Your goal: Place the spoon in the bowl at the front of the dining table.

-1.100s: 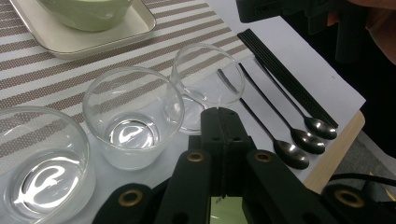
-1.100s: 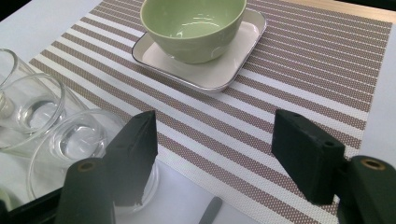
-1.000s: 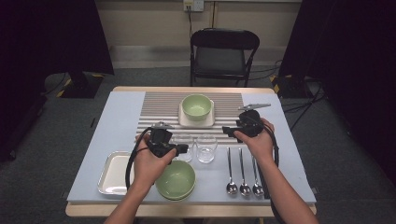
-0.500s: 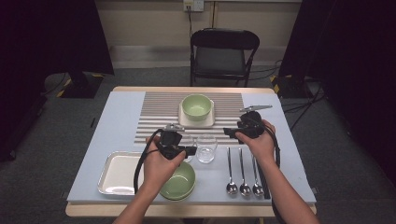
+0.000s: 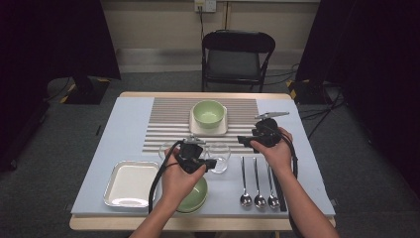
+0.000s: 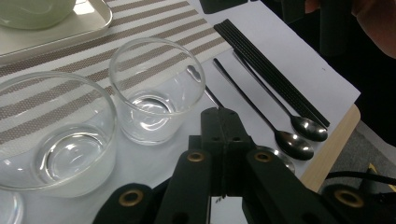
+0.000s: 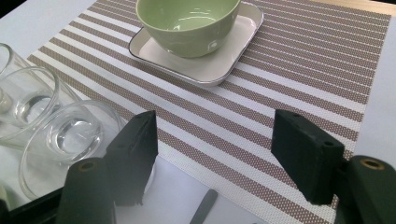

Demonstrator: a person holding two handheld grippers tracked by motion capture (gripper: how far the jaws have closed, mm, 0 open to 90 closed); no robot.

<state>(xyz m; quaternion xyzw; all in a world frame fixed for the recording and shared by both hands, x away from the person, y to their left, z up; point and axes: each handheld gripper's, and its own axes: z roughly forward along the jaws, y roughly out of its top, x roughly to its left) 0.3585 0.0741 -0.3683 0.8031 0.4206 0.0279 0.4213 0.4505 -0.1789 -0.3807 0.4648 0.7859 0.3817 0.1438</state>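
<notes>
Glasses are sitting at the near edge of the striped placemat, just left of the three spoons. Since a second ago the left gripper has been sliding rightward from above the near green bowl towards them; its jaws are pressed together with nothing between, tips now just beside the nearest glass. Likely it is lining up to nudge or grasp, so opening comes first. Across the table, the right gripper is hovering wide open and empty over the placemat, unmoved.
</notes>
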